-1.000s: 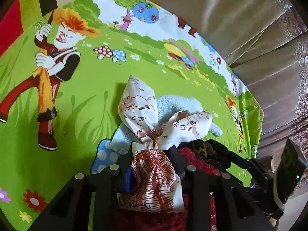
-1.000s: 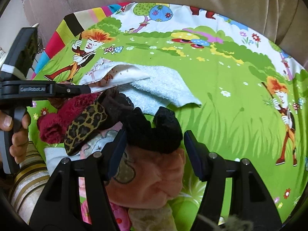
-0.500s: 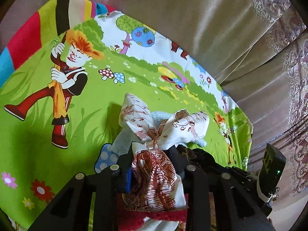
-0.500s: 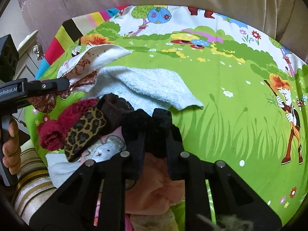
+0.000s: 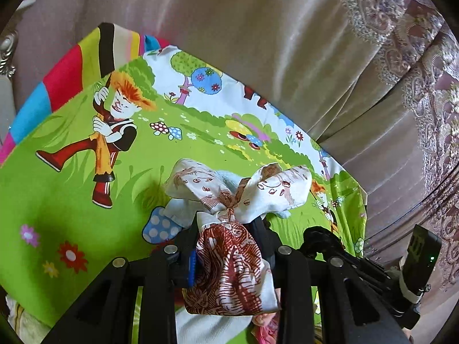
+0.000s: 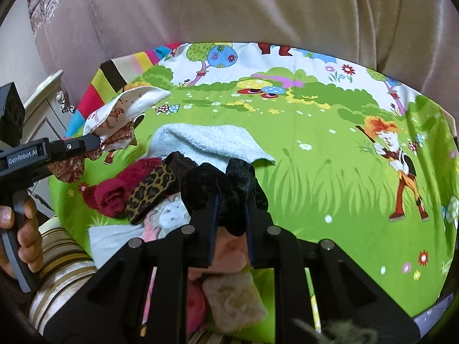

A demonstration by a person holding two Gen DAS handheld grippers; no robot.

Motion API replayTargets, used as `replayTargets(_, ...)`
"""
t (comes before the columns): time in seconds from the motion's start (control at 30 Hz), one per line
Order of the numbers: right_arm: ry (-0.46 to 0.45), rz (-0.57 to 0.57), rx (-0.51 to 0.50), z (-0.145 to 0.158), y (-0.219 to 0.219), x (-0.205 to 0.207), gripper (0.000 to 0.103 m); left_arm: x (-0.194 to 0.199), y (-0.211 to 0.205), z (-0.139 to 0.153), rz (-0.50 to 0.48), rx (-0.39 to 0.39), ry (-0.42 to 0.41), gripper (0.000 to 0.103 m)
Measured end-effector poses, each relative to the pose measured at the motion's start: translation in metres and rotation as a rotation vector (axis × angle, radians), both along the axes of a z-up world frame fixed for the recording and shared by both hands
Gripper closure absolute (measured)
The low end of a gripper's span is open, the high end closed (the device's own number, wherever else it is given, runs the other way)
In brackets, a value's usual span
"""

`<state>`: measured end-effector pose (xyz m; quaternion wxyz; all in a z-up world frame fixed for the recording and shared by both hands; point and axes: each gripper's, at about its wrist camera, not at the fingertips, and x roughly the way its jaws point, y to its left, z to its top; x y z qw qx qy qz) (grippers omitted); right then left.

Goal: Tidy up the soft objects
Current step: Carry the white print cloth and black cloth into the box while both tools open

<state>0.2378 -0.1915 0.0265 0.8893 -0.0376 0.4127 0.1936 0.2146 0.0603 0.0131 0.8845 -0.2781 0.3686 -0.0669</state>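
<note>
Bare green sheet (image 6: 330, 177) is lying open on the right; the piled cloths (image 6: 137, 192) and white towel (image 6: 206, 140) are crowding the near left.

Both views bright, soft daylight, colours saturated. Soft shadow on the sheet (image 5: 71, 200) left of the cloth (image 5: 229, 258). Sheen on curtain (image 6: 229, 8) folds behind sheet. Strong fisheye bend, black vignette corners. Near tool bodies slightly soft.

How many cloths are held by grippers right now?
2. A patterned cloth is clamped in the left gripper, lifted over the bed. A black fuzzy cloth is clamped in the right gripper, by the pile. Others lie loose; some may be hidden.
</note>
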Motion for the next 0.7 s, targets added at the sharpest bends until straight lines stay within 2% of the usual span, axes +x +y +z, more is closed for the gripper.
replayTargets(0.7, -0.025, -0.052, 0.024, 0.018, -0.033, -0.095, 0.083, -0.089, -0.076, 0.016, -0.102, 0.078, -0.05, 0.071)
